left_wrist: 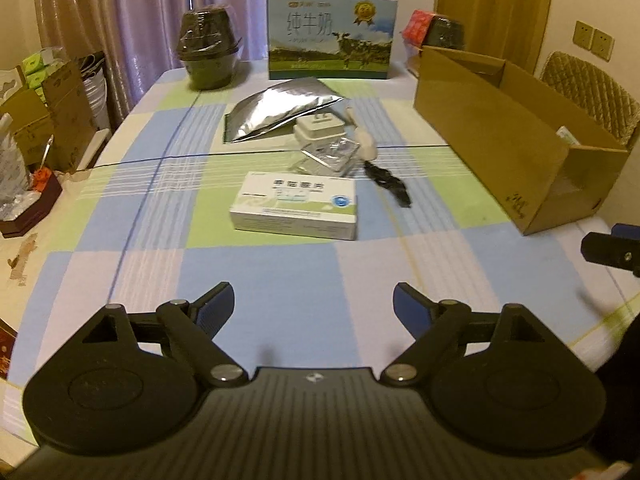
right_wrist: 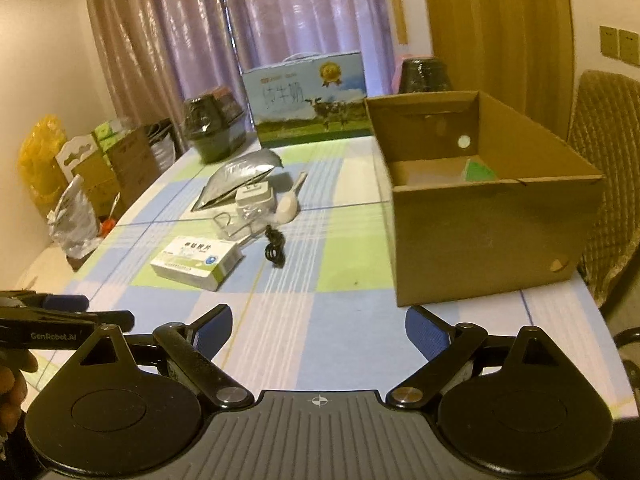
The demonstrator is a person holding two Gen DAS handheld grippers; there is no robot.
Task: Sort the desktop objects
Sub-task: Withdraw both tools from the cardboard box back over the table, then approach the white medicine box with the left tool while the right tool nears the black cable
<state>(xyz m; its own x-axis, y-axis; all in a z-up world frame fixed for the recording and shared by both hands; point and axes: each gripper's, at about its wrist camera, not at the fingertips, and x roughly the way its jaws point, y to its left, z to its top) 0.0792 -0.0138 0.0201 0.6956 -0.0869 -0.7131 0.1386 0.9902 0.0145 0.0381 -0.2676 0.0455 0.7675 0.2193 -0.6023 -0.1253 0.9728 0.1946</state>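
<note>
Desktop objects lie clustered at the centre of both wrist views, well ahead of both grippers, none yet grasped. Left gripper (left_wrist: 313, 304) sits at the lower centre of its view with fingers spread wide and nothing between them; right gripper (right_wrist: 319, 330) is likewise spread and empty, low over the checked tablecloth (left_wrist: 280, 280). Nearest ahead lies the medicine box (left_wrist: 296, 205), flat on the cloth. Risk: its broad face may exceed the finger span, so a flat approach could push it rather than seize it. Just beyond, the black cable (left_wrist: 387, 182), the clear plastic packet (left_wrist: 330, 155), the white adapter (left_wrist: 320, 128) and the white scoop (left_wrist: 366, 142) lie touching or overlapping; closing on one could drag a neighbour. The foil pouch (left_wrist: 280, 108) behind them is slick and may slip. At right stands the cardboard box (right_wrist: 492, 216), the likely destination; its tall near wall could catch a low carry.
</note>
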